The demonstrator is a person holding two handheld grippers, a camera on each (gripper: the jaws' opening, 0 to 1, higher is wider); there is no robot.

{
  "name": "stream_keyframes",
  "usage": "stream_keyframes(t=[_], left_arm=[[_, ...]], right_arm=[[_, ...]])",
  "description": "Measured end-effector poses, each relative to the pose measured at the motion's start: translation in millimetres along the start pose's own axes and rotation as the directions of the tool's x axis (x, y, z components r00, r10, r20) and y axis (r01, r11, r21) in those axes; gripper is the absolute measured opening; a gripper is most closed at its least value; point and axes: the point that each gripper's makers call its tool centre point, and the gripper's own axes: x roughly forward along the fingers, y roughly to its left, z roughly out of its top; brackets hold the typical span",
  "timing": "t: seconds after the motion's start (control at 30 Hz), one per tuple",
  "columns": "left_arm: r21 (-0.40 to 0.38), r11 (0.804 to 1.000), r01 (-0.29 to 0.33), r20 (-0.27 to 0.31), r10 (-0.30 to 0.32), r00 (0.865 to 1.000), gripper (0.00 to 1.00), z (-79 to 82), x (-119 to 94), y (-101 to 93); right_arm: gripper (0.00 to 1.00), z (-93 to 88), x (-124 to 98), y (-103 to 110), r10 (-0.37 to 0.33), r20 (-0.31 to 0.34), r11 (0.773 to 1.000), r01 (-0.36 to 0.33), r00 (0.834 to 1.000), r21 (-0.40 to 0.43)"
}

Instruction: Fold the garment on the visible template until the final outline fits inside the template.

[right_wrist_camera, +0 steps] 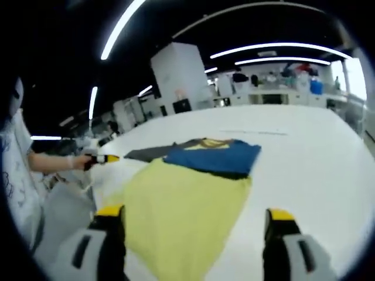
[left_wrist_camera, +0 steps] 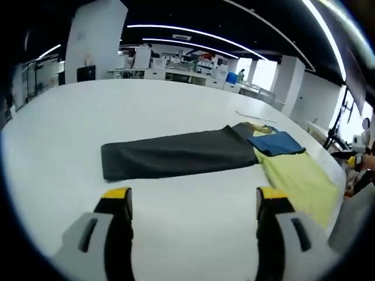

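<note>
A garment lies flat on the white table (left_wrist_camera: 88, 111): a long dark grey part (left_wrist_camera: 176, 155) stretches left and a blue part (left_wrist_camera: 278, 143) lies at its right end. The blue part (right_wrist_camera: 214, 157) overlaps the far edge of a yellow-green template sheet (left_wrist_camera: 299, 178). My left gripper (left_wrist_camera: 194, 196) hovers open over bare table, just short of the dark grey part. Above the near end of the template sheet (right_wrist_camera: 181, 216), my right gripper (right_wrist_camera: 193, 213) is open with nothing between its fingers. In the right gripper view the left gripper (right_wrist_camera: 102, 158) comes in from the left, held by a hand (right_wrist_camera: 73, 161).
The table's edge runs close along the template sheet's right side (left_wrist_camera: 337, 170), where a person (left_wrist_camera: 360, 155) stands. Wide bare tabletop (right_wrist_camera: 304, 146) spreads beyond the garment. Desks and shelves (left_wrist_camera: 176, 64) fill the room behind the far edge.
</note>
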Motion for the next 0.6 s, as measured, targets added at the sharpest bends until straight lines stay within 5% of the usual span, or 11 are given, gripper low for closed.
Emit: stream_keyframes(t=[0.33,0.6], left_arm=[[-0.058,0.988,-0.142,0.018,0.143,0.990,0.76,5.3,13.0,50.2],[-0.142,0.961,-0.236,0.007,0.239,0.971,0.51,6.0,20.9,70.3]], right_arm=[[0.99,-8.1,-0.6,4.5,0.006,-0.027,1.000,-0.006,1.000,0.014],[0.99,-9.2,-6.2,3.5,-0.014,-0.024,0.999,0.014,1.000,0.030]])
